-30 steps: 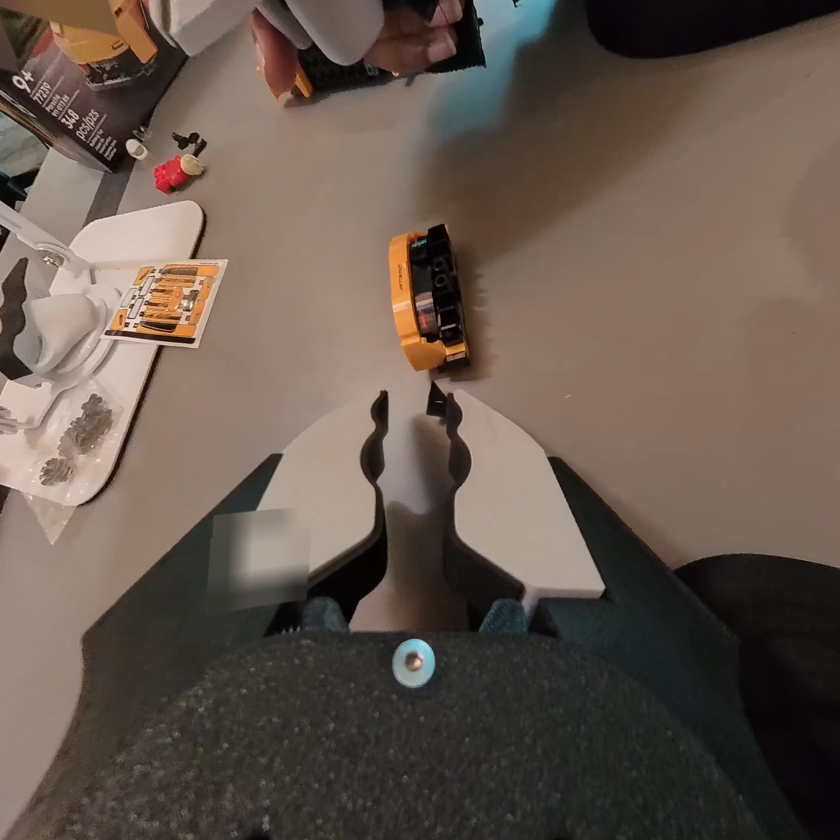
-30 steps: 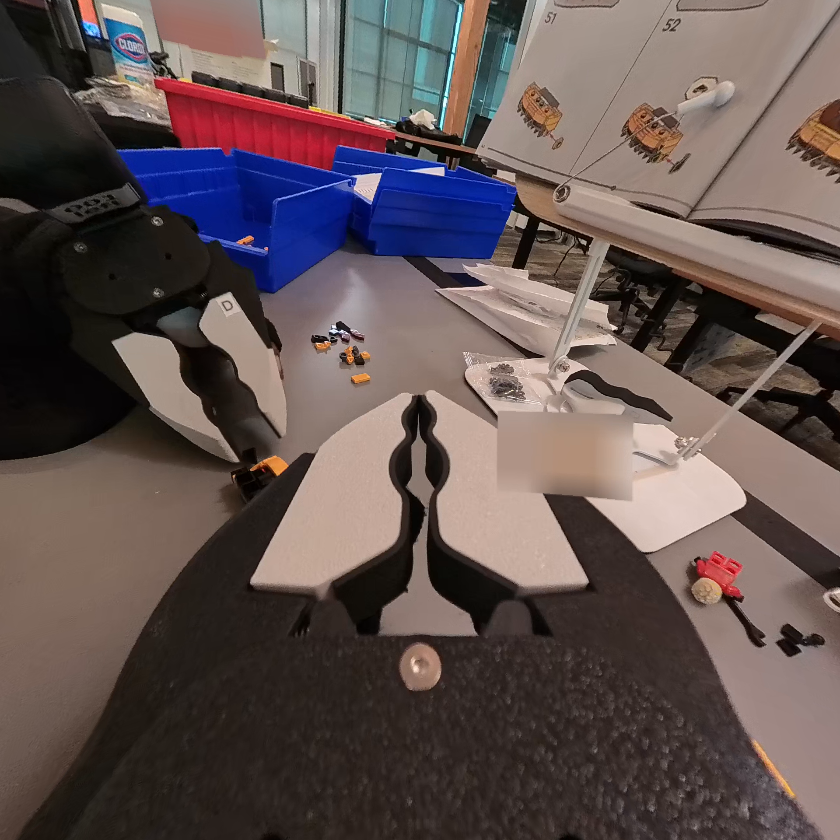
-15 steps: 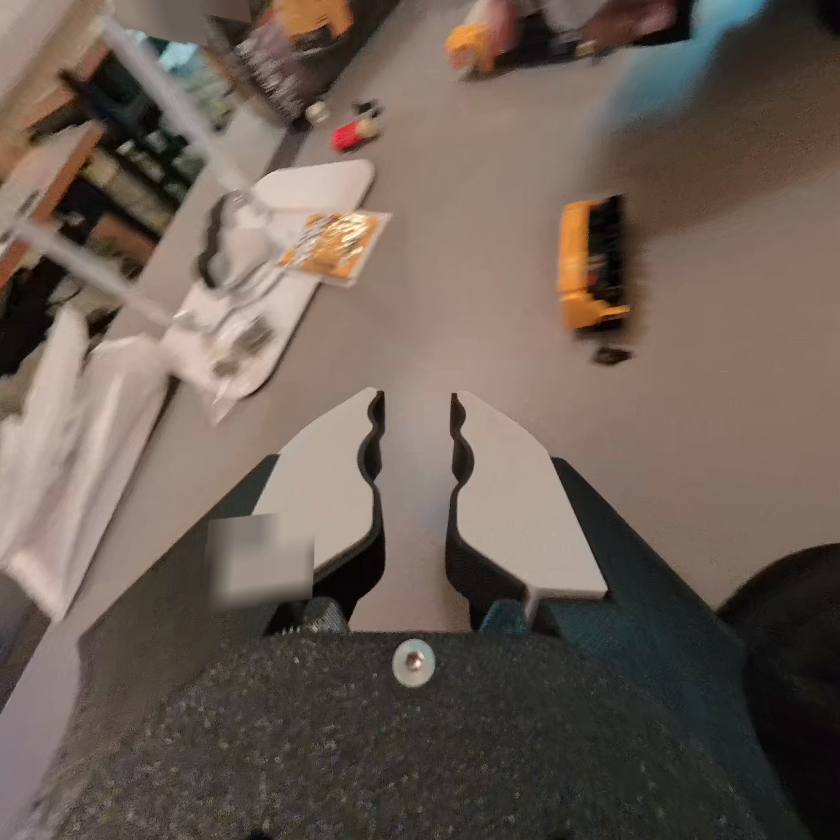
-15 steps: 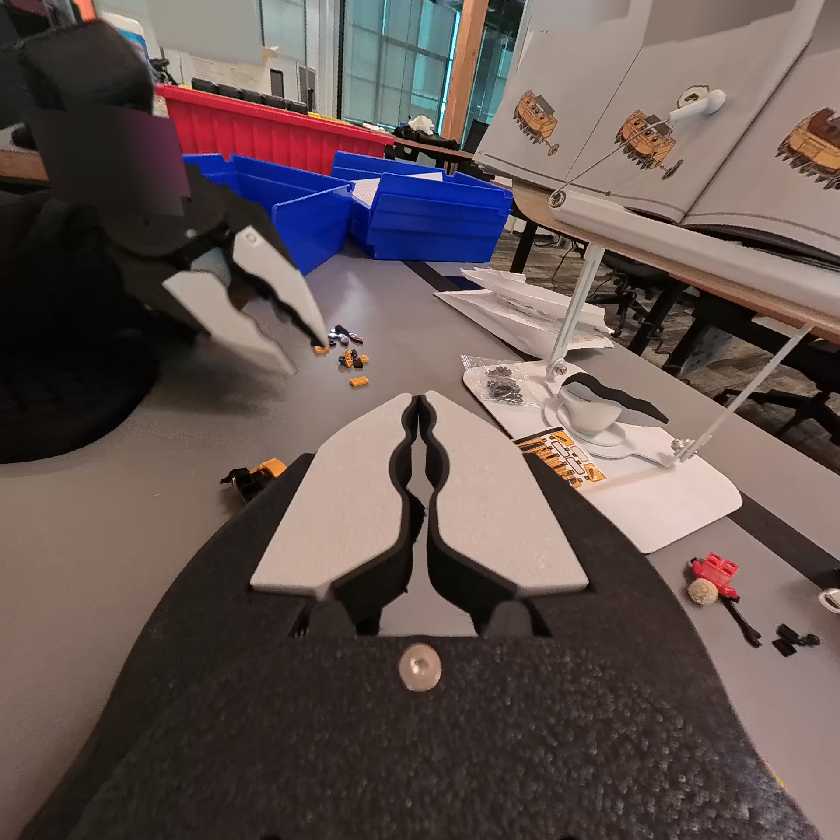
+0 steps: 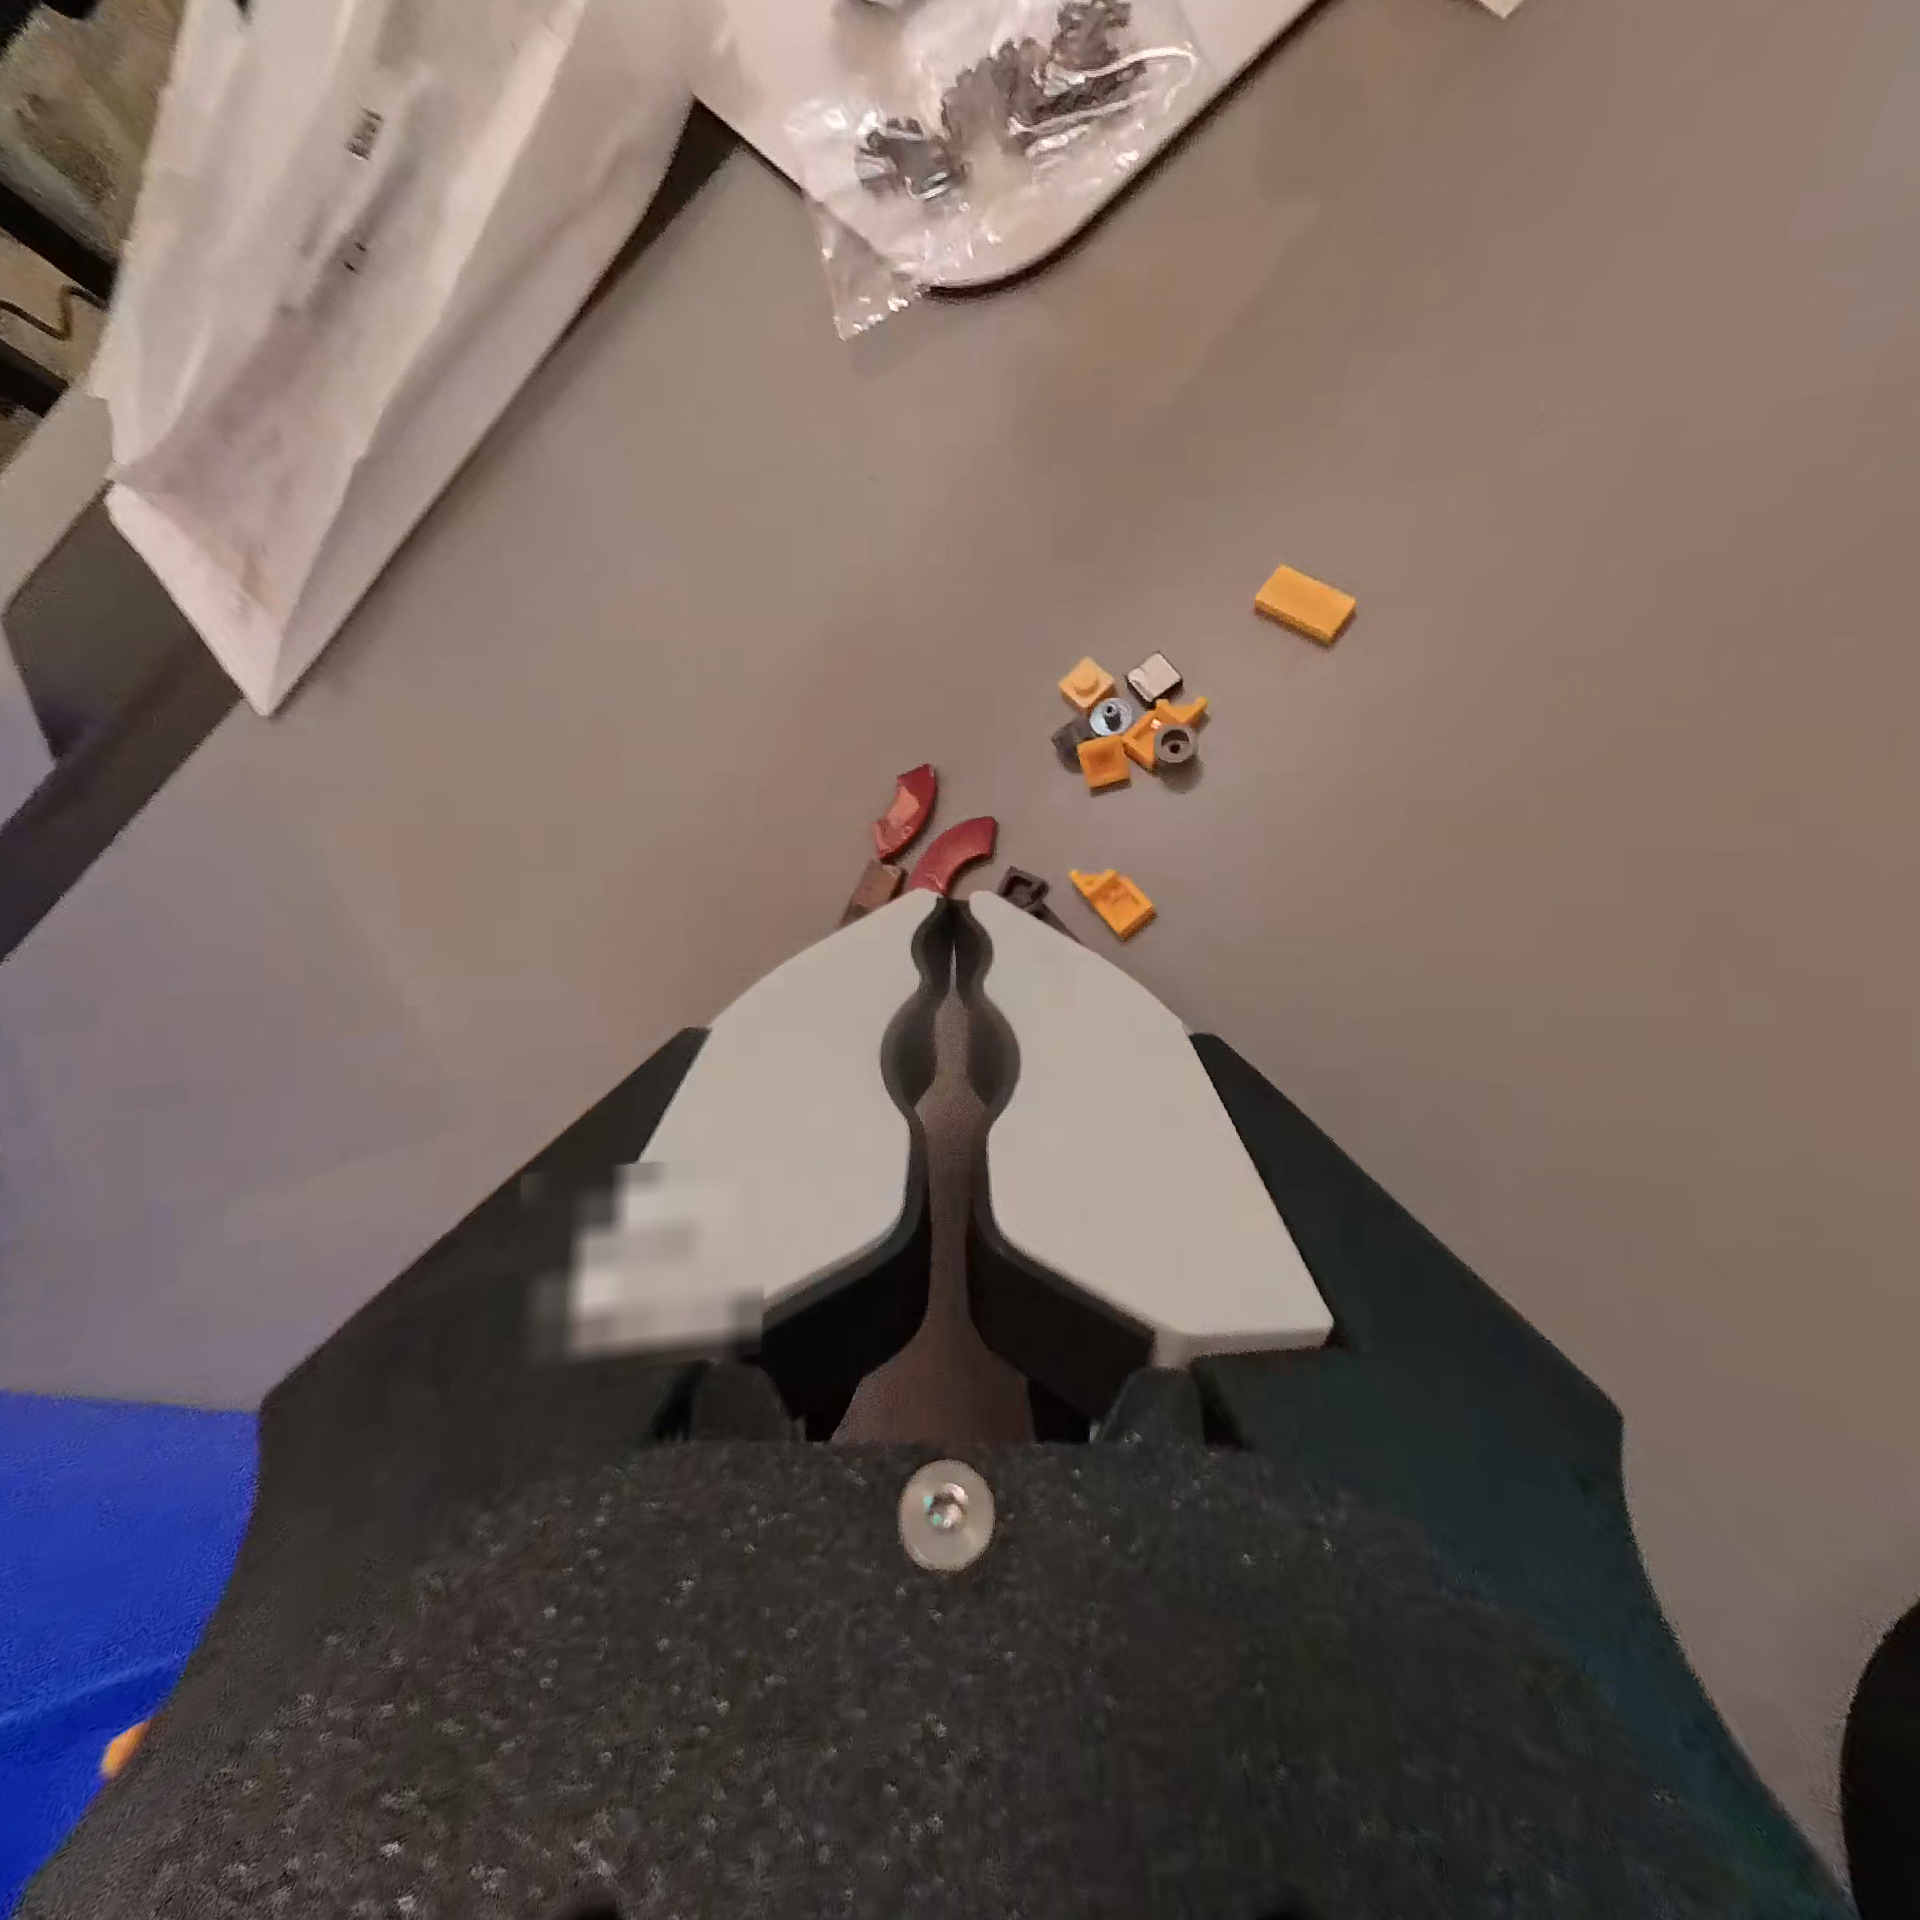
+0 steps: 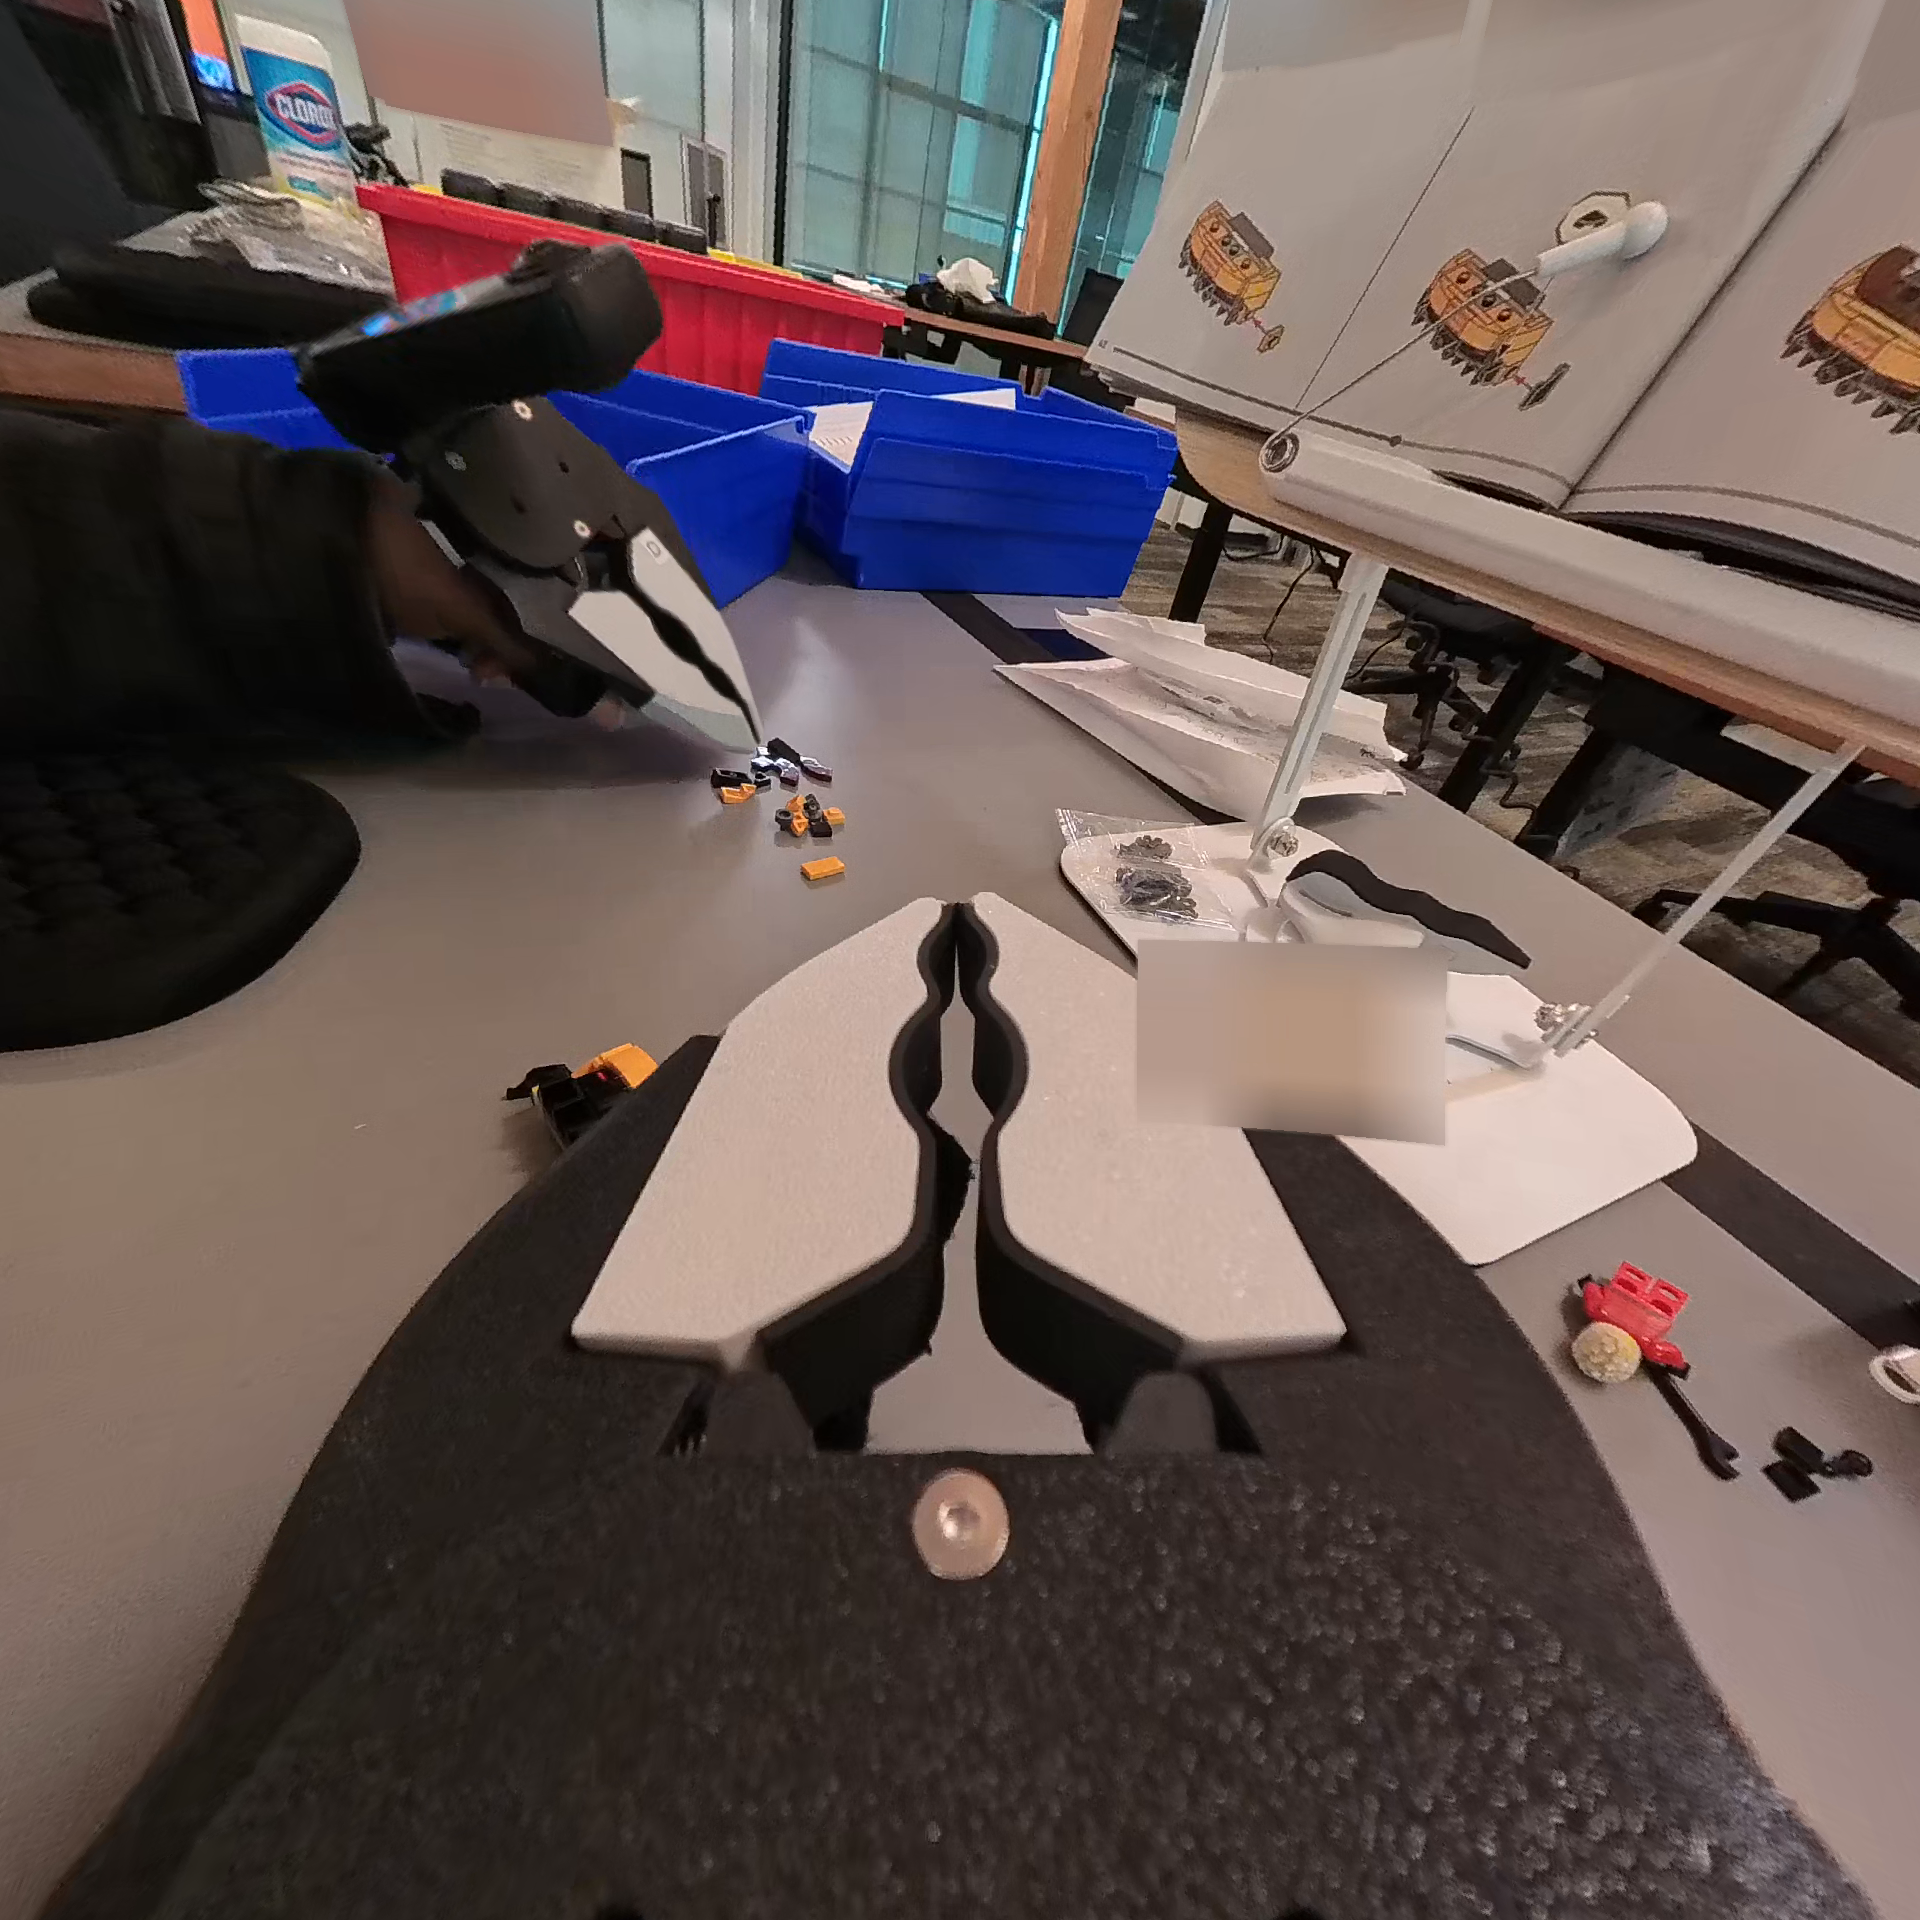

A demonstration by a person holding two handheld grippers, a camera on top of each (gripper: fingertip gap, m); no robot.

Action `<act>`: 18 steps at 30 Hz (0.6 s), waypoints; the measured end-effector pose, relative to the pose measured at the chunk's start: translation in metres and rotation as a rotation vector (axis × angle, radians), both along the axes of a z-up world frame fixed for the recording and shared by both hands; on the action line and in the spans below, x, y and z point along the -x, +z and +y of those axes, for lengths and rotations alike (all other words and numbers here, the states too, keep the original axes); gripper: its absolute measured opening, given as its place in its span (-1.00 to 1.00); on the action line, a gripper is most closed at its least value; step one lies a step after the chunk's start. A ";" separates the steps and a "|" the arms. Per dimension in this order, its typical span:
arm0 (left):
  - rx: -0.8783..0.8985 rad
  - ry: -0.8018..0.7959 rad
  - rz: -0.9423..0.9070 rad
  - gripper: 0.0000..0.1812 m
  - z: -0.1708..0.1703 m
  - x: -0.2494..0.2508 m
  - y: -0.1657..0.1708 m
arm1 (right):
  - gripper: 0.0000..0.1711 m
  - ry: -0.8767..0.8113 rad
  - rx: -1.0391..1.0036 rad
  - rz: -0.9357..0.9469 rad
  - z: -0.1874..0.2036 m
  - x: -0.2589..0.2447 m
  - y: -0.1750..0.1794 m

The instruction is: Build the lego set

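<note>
My left gripper (image 5: 951, 906) is shut, low over a scatter of loose pieces on the grey table (image 5: 520, 727). Its tips sit at the near end of a dark red curved piece (image 5: 958, 850); I cannot tell if they pinch it. A second dark red curve (image 5: 906, 810), a brown piece (image 5: 873, 888), a black piece (image 5: 1023, 888), an orange piece (image 5: 1114, 902), a small cluster (image 5: 1132, 727) and an orange tile (image 5: 1304, 605) lie around. The right wrist view shows this gripper (image 6: 750, 730) at the pile (image 6: 779, 795). My right gripper (image 6: 956, 909) is shut and empty. The yellow-and-black build (image 6: 587, 1081) lies just left of it.
An open instruction booklet (image 6: 1558, 312) sits on a white stand (image 6: 1558, 1153) at the right, with a bag of dark parts (image 6: 1148, 883) on its base. White paper bags (image 5: 312, 312), blue bins (image 6: 987, 488), a red piece (image 6: 1631, 1314) and a black cushion (image 6: 135, 894) are around. The gap from one gripper's tips to the other's is roughly 25 centimetres. The orange tile (image 5: 1304, 605) is closer to my left gripper, around 8 centimetres from its tips; the right tips are 20 centimetres off. Seen from the right wrist view (image 6: 823, 867) as well.
My left gripper swung from the yellow-and-black build over to the loose pieces, and its jaws went from open to shut. My right gripper stayed shut and still.
</note>
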State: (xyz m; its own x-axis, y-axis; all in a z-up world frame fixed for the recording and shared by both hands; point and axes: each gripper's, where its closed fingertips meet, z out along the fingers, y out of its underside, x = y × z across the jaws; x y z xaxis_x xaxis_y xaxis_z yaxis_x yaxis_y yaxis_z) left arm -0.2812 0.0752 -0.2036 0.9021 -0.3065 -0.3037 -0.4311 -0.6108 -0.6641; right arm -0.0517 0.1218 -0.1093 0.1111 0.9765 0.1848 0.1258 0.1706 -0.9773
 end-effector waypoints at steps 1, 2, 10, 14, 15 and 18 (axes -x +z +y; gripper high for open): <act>0.007 -0.003 -0.007 -0.99 0.000 -0.002 -0.002 | -1.00 0.001 0.000 -0.001 0.000 0.000 0.000; 0.015 -0.004 -0.010 -0.99 0.000 -0.002 -0.004 | -1.00 0.000 -0.001 -0.001 0.000 0.000 0.000; 0.094 -0.044 -0.033 -0.94 -0.013 -0.004 -0.007 | -1.00 0.001 -0.003 -0.005 0.000 0.000 -0.001; 0.081 -0.032 -0.062 -0.88 -0.017 0.002 0.002 | -1.00 0.005 0.001 -0.010 -0.001 0.001 -0.002; 0.062 -0.032 -0.072 -0.88 -0.015 0.001 0.004 | -1.00 0.006 0.001 -0.011 -0.001 0.001 -0.003; 0.040 -0.051 -0.034 -0.88 -0.009 -0.003 0.002 | -1.00 0.006 0.002 -0.011 -0.001 0.001 -0.003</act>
